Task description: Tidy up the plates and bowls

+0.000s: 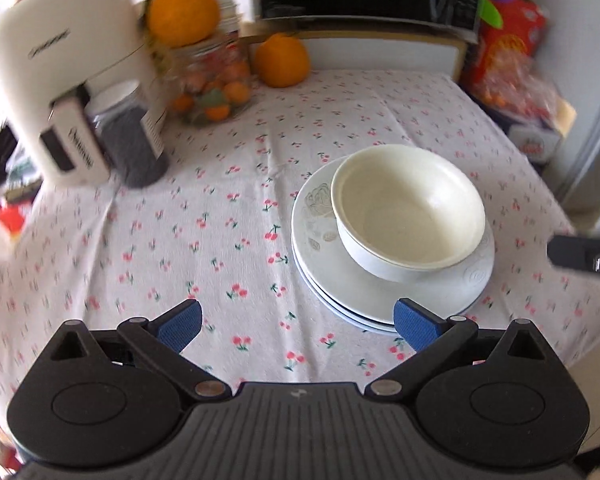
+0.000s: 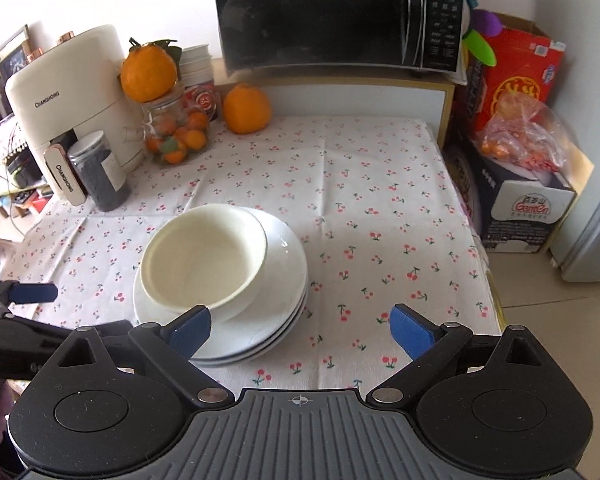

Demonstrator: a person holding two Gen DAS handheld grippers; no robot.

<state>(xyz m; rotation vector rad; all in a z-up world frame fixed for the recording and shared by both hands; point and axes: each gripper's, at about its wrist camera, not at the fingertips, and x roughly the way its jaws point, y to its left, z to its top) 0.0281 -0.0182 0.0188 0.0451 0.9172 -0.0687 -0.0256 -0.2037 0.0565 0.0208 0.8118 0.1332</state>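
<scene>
A cream bowl [image 1: 410,214] nested in a white bowl stands on a stack of white plates [image 1: 340,280] on the cherry-print tablecloth [image 1: 180,240]. My left gripper [image 1: 298,326] is open and empty, just in front and to the left of the stack. In the right wrist view the bowl [image 2: 204,256] and plates [image 2: 284,276] sit left of centre. My right gripper [image 2: 300,330] is open and empty, in front of the stack, its left finger over the plates' near rim. The left gripper's fingertip [image 2: 34,293] shows at the left edge.
At the back stand a cream air fryer [image 2: 60,108], a dark jar [image 2: 98,172], a glass jar of small oranges [image 2: 176,132] with an orange on top, another orange [image 2: 246,110] and a microwave [image 2: 332,12]. Boxes [image 2: 516,168] stand beyond the table's right edge.
</scene>
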